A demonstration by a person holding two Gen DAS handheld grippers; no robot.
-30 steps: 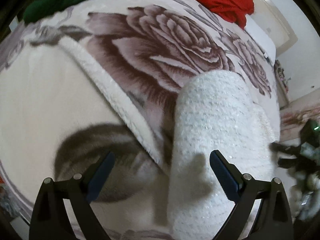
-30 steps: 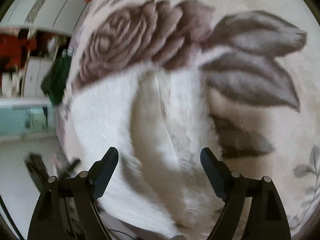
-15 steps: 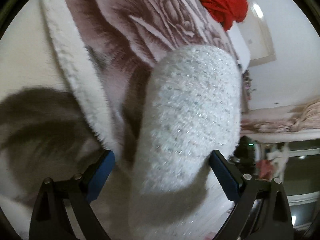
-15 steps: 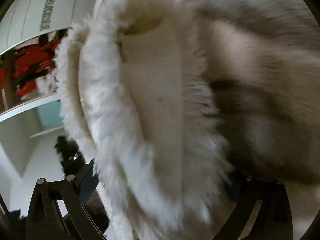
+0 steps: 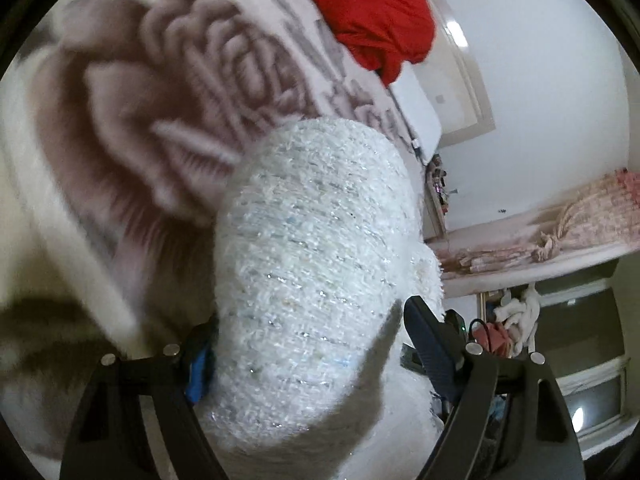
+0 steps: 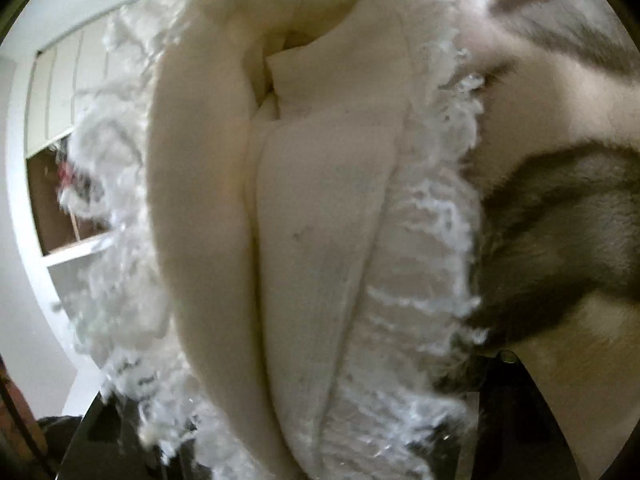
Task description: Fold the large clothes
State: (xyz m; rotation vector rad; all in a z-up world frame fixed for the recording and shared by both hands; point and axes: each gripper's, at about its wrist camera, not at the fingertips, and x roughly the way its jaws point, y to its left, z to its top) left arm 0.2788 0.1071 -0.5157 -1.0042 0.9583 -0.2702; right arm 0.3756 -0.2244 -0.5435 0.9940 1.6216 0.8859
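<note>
Between the fingers of the left gripper (image 5: pixel 308 344), in the left wrist view, runs a tube of white knit garment (image 5: pixel 316 264) with silvery threads, reaching from 6 o'clock up to the centre. Both blue pads press its flanks: the left pad (image 5: pixel 199 368) is half buried in the knit at 8 o'clock, the right pad (image 5: pixel 426 344) touches its edge at 4 o'clock, so the gripper is clamped on the garment. Behind the garment, from 9 to 12 o'clock, lies a bed blanket (image 5: pixel 168 92) printed with large brown roses; the print is blurred. A red cloth (image 5: pixel 380 16) sits on the blanket at 1 o'clock, well apart from the garment. At 3 o'clock a wall (image 5: pixel 552 92) and a pinkish curtain (image 5: pixel 560 232) fill the background.

Across the right wrist view the same garment (image 6: pixel 320 240) fills the centre from 12 to 6 o'clock, showing a smooth cream lining folded along a vertical crease and a fringed white knit edge on both sides. The cloth hides the fingers of the right gripper (image 6: pixel 320 440) at 6 o'clock; whether they are apart or together cannot be told. The blanket (image 6: pixel 560 240) appears at 3 o'clock, touching the garment's fringe. White cabinet doors (image 6: pixel 60 92) stand at 10 o'clock.
</note>
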